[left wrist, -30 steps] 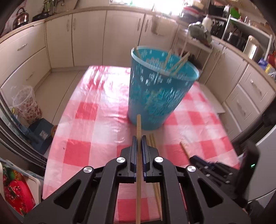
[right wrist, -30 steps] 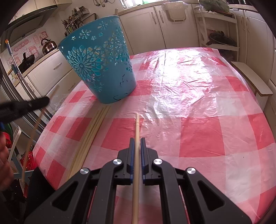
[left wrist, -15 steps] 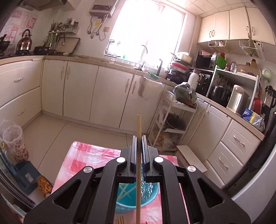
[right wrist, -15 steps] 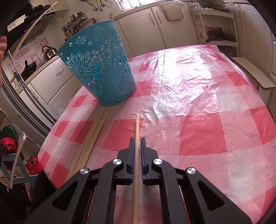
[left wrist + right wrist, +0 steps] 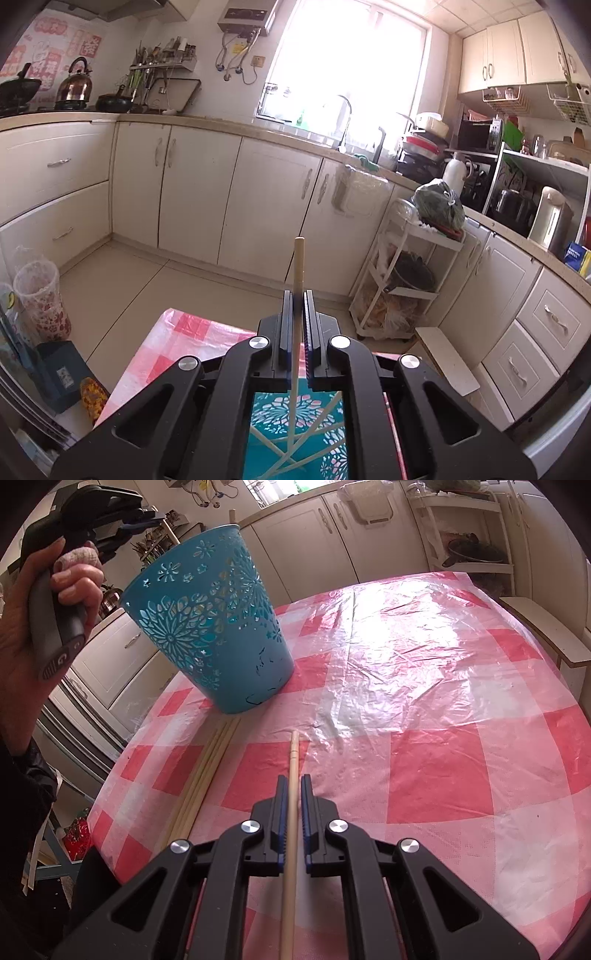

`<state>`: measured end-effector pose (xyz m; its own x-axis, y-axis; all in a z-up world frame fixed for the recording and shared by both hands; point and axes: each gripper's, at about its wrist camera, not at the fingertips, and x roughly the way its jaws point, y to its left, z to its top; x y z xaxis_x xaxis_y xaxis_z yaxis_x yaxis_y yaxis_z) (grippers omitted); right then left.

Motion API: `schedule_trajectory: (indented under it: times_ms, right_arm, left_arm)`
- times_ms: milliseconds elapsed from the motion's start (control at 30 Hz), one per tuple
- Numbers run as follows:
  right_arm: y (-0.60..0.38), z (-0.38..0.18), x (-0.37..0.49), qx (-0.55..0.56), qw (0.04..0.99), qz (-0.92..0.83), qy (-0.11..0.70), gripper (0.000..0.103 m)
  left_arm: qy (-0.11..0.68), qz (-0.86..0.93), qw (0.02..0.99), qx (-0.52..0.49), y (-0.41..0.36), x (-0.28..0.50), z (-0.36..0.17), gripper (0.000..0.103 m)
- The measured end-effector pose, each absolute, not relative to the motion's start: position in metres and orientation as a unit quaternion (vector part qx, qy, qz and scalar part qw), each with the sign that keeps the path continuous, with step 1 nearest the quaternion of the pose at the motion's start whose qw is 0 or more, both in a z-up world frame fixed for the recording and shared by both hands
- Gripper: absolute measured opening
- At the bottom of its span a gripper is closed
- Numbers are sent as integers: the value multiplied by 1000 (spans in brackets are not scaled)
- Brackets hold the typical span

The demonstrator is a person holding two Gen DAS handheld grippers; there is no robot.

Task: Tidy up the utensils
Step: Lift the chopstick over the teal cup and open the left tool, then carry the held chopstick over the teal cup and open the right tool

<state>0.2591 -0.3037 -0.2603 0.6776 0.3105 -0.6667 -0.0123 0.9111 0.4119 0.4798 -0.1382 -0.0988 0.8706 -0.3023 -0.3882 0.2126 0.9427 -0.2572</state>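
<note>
Right wrist view gives me the counter first, under its pink-and-white checked plastic cloth, and on its far left part stands the blue cut-out basket, upright on the cloth. Just in front of the basket's base lies a bundle of loose chopsticks, side by side near the counter's left edge. My right gripper hangs low over the cloth with its fingers squeezed together on a single chopstick, whose tip pokes out ahead toward the basket. At the upper left I see the person's left hand wrapped round the handle of the left gripper, raised above the basket's rim. In the left wrist view the left gripper has its fingers pinched on a second chopstick, which sticks out ahead against the cream cabinets. Beneath its frame I look straight down into the basket, where several chopsticks already lean crosswise inside.
</note>
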Motion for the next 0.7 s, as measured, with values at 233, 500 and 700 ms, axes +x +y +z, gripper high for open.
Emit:
schedule_trajectory:
  times_ms: [233, 500, 700]
  right_arm:
    - [-305, -260, 261, 191, 896, 90, 391, 7]
    - [-301, -259, 259, 177, 897, 88, 395, 7]
    - [-297, -254, 261, 155, 892, 82, 417, 10]
  left_arm:
    - [271, -131, 953, -45, -147, 465, -132, 7]
    - [261, -69, 963, -15, -95, 389, -141, 59]
    - [305, -32, 952, -3, -45, 338, -176, 70]
